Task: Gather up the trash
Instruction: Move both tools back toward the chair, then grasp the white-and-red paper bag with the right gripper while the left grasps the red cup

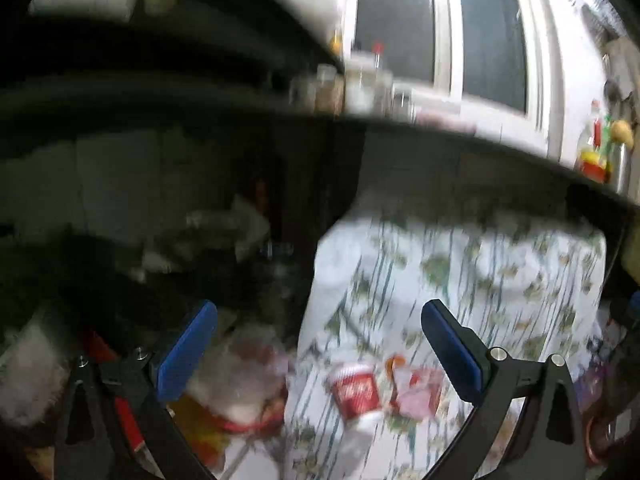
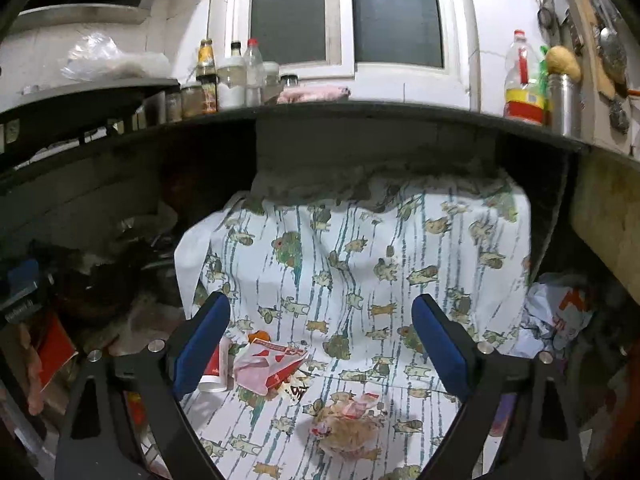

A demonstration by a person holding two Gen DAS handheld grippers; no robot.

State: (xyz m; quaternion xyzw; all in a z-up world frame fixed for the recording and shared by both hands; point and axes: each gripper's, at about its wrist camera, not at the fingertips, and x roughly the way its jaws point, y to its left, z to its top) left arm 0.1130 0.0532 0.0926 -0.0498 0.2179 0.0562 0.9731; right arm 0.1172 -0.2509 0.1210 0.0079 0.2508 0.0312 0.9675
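In the left wrist view, which is smeared by blur, the left gripper (image 1: 318,344) has its two blue pads spread wide with nothing between them. Under the gap, toward six o'clock, a red-and-white paper cup (image 1: 354,394) lies on its side on the animal-print cloth (image 1: 500,280), and a red-and-pink wrapper (image 1: 418,394) lies just beside it at its three o'clock. Off the cloth's edge at eight o'clock sits a pale plastic bag (image 1: 244,384), too blurred to read. A dark counter (image 1: 460,138) crosses at twelve o'clock, with jars (image 1: 328,90) on top and a yellow-labelled oil bottle (image 1: 594,148) out at two o'clock. In the right wrist view, the right gripper (image 2: 322,342) is likewise spread apart and empty. The paper cup (image 2: 216,368) lies just inside the left pad at eight o'clock, partly hidden by it, with the wrapper (image 2: 266,366) touching its right side. A crumpled tan-and-red wrapper ball (image 2: 348,426) lies apart from them at six o'clock, on the cloth (image 2: 360,256). A crumpled white bag (image 2: 556,316) with orange print sits off the cloth at three o'clock. The counter (image 2: 360,114) at twelve o'clock carries bottles and jars (image 2: 224,80), a pink rag (image 2: 314,94) and the oil bottle (image 2: 522,80), below a window (image 2: 344,12).
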